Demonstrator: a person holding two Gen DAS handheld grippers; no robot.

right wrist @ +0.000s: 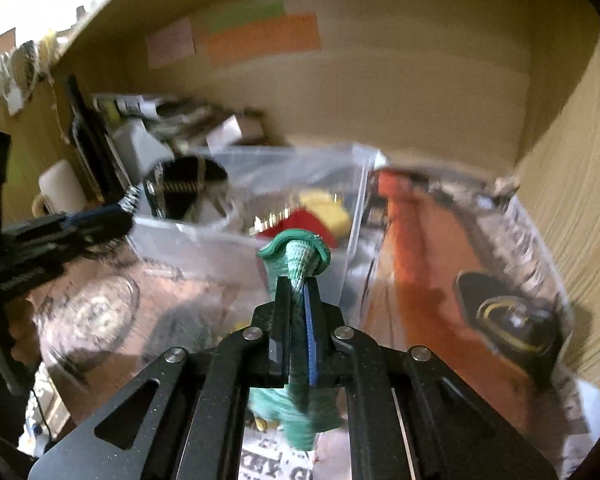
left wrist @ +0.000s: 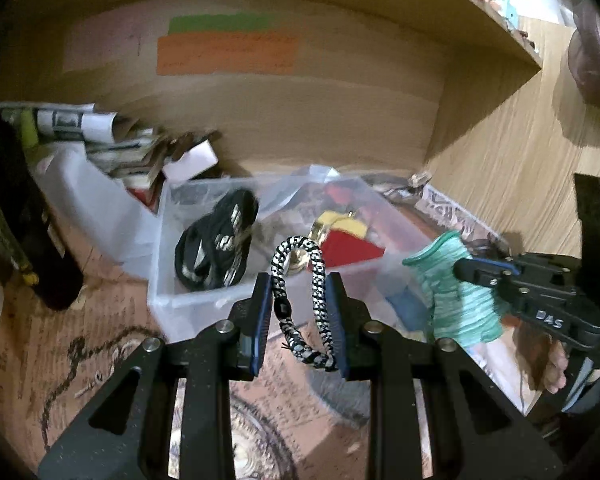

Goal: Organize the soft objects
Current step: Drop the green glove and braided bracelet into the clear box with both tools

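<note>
My left gripper [left wrist: 298,286] is shut on a black-and-white braided cord loop [left wrist: 316,280] and holds it above the near wall of a clear plastic bin [left wrist: 168,280]. My right gripper [right wrist: 298,284] is shut on a green knitted sock [right wrist: 296,256], held just before the bin's [right wrist: 352,216] near right corner. The sock [left wrist: 456,292] and right gripper [left wrist: 472,270] also show at the right of the left wrist view. In the bin lie a black fabric item with white marks [left wrist: 216,248], a red and yellow soft item [left wrist: 348,240] and a brass-coloured piece [right wrist: 272,218].
The bin stands on newspaper [right wrist: 440,264] inside a wooden shelf compartment with coloured notes [left wrist: 228,54] on its back wall. Papers and boxes [left wrist: 112,148] are piled at the left, beside a dark bottle [right wrist: 88,136] and a white mug [right wrist: 60,188]. A wooden side wall [right wrist: 572,216] closes the right.
</note>
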